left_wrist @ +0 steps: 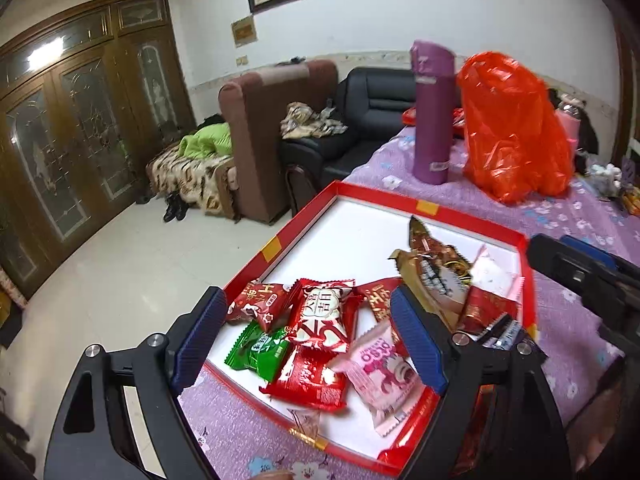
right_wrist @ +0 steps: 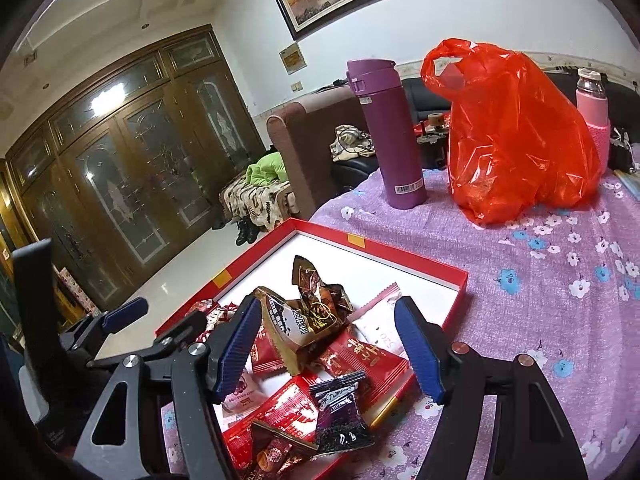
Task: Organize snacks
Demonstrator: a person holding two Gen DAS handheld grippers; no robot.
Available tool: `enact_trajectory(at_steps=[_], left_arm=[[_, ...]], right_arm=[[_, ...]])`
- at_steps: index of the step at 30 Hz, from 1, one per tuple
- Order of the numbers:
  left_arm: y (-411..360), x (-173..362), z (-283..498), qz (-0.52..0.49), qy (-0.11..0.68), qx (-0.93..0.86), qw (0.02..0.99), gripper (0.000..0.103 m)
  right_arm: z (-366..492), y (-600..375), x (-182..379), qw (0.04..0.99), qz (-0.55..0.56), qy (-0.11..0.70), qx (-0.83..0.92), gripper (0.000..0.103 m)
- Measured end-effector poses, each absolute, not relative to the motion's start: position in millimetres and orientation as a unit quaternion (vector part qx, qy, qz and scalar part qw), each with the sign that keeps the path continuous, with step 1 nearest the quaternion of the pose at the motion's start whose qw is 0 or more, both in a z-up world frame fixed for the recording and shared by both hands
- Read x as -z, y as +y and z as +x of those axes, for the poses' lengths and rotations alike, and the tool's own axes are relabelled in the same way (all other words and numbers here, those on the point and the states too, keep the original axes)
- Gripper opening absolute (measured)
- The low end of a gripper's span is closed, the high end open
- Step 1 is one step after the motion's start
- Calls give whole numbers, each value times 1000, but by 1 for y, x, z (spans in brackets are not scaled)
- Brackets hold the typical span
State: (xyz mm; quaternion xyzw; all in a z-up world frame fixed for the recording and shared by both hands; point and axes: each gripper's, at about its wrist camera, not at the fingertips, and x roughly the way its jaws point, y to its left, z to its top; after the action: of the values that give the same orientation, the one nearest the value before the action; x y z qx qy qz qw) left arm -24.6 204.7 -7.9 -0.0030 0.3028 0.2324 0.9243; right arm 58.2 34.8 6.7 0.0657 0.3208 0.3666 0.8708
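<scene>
A shallow red box (left_wrist: 308, 216) with a white floor lies on the purple flowered tablecloth and holds several wrapped snacks: red packets (left_wrist: 324, 316), a green one (left_wrist: 258, 350), a pink one (left_wrist: 380, 372) and a brown-gold one (left_wrist: 432, 264). My left gripper (left_wrist: 310, 334) is open and empty, hovering over the box's near end. In the right wrist view the same box (right_wrist: 440, 268) shows, with a brown-gold packet (right_wrist: 308, 312) and a dark purple packet (right_wrist: 340, 412). My right gripper (right_wrist: 326, 344) is open and empty above the pile.
A purple flask (right_wrist: 388, 136), a red plastic bag (right_wrist: 516, 132) and a pink bottle (right_wrist: 592, 100) stand at the table's far side. The table edge drops to a tiled floor (left_wrist: 120, 272) on the left. Sofas (left_wrist: 272, 128) stand beyond.
</scene>
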Motion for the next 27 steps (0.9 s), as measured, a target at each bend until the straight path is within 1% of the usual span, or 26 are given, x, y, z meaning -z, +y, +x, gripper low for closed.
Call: enact_trajectory(at_steps=[8,14,19,23,27], left_arm=[[190,-9,-47,23,281,-232,931,85],[189,-23,-66,-15,249,-214,944,88],[194,-31,-78,-13,214,-237,948,91],[201,-32,-89,-18,193,-258,947,103],[206,-35,-107,-22,149,-262,953,103]], right_arm=[[47,32,-10,879,47,301,-368,70],[29,8,-17,891,63,285,-348,71],[3,-9,-21,908,52,261,-323,73],[-13,-6,-20,909,32,259,-326,73],[-27,5,-23,905,14,253,-342,73]])
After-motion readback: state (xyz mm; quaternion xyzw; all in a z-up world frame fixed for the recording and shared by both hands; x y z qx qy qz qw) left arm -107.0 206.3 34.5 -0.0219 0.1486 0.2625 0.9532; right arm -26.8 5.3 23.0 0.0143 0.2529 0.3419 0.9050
